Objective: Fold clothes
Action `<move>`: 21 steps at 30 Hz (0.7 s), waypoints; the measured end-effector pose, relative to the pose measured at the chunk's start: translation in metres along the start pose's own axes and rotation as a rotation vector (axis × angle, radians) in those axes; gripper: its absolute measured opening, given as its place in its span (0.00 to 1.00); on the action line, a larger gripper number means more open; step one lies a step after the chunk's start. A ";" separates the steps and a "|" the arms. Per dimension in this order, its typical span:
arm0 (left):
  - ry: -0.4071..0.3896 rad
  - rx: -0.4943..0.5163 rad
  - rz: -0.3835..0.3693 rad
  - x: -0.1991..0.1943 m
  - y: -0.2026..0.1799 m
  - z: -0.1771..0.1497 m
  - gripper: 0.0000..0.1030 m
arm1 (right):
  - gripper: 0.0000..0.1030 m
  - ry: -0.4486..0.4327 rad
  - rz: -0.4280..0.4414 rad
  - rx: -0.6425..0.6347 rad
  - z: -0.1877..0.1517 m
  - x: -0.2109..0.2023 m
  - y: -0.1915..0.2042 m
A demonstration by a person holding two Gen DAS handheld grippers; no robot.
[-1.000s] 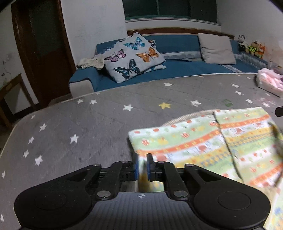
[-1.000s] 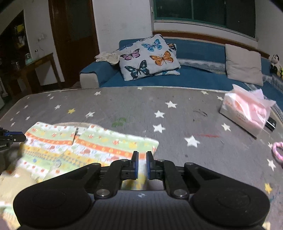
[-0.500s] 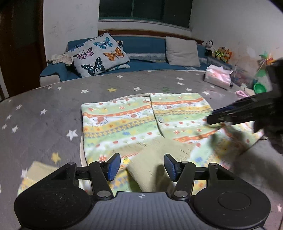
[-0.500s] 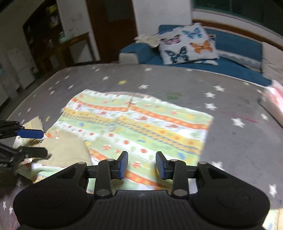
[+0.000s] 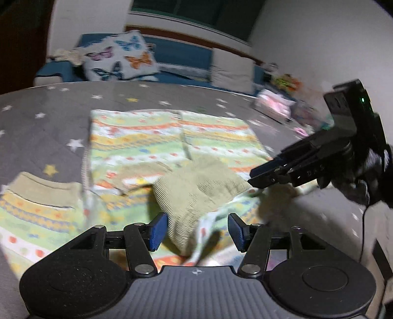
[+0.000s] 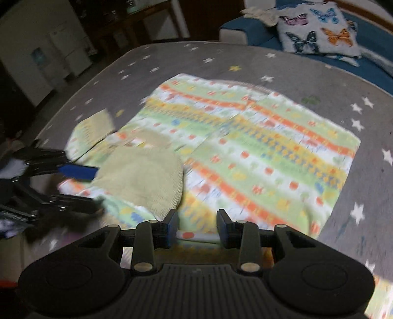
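Observation:
A striped green, orange and yellow garment [image 5: 157, 142] lies spread on the grey star-print surface [image 5: 49, 117]; it also shows in the right wrist view [image 6: 258, 152]. A beige ribbed cuff [image 5: 196, 189] lies folded onto its near part, also seen in the right wrist view [image 6: 145, 176]. My left gripper [image 5: 196, 232] is open, its jaws either side of the cuff's near end, not closed on it. My right gripper [image 6: 196, 227] is open over the garment's near edge. The right gripper also shows in the left wrist view [image 5: 282, 171], and the left gripper in the right wrist view [image 6: 81, 186].
A blue sofa [image 5: 181, 54] with a butterfly pillow [image 5: 120, 59] and a grey cushion [image 5: 231, 71] stands behind. A pink tissue pack [image 5: 272, 105] lies at the far right of the surface. Dark furniture [image 6: 122, 22] stands beyond the left edge.
Both grippers let go of the garment and opened, then drew back toward its near edge. The sleeve now lies folded onto the garment. Both views are blurred by motion.

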State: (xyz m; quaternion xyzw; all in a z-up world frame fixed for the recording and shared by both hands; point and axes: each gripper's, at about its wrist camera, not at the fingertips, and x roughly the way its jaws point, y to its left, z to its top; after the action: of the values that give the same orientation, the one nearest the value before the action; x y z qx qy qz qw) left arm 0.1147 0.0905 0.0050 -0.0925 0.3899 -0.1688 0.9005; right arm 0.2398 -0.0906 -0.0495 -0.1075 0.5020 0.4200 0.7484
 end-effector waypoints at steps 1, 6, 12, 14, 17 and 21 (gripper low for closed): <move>0.002 0.018 -0.013 -0.002 -0.003 -0.004 0.56 | 0.33 0.008 0.014 0.000 -0.005 -0.006 0.003; 0.010 0.132 -0.062 -0.020 -0.020 -0.027 0.56 | 0.35 0.038 0.032 -0.017 -0.038 -0.030 0.018; 0.052 0.309 -0.059 -0.036 -0.042 -0.060 0.56 | 0.35 0.032 -0.025 -0.090 -0.074 -0.053 0.045; 0.047 0.343 -0.048 -0.043 -0.045 -0.065 0.56 | 0.35 -0.041 -0.031 -0.090 -0.073 -0.070 0.049; 0.003 0.351 -0.043 -0.056 -0.042 -0.062 0.56 | 0.36 -0.140 -0.054 -0.079 -0.064 -0.088 0.049; -0.090 0.320 -0.026 -0.075 -0.038 -0.049 0.56 | 0.38 -0.203 -0.088 -0.064 -0.050 -0.078 0.048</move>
State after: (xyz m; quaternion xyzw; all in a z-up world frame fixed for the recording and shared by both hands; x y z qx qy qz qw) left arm 0.0219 0.0821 0.0328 0.0397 0.3160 -0.2359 0.9181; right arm 0.1604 -0.1303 0.0048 -0.1100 0.4048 0.4112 0.8093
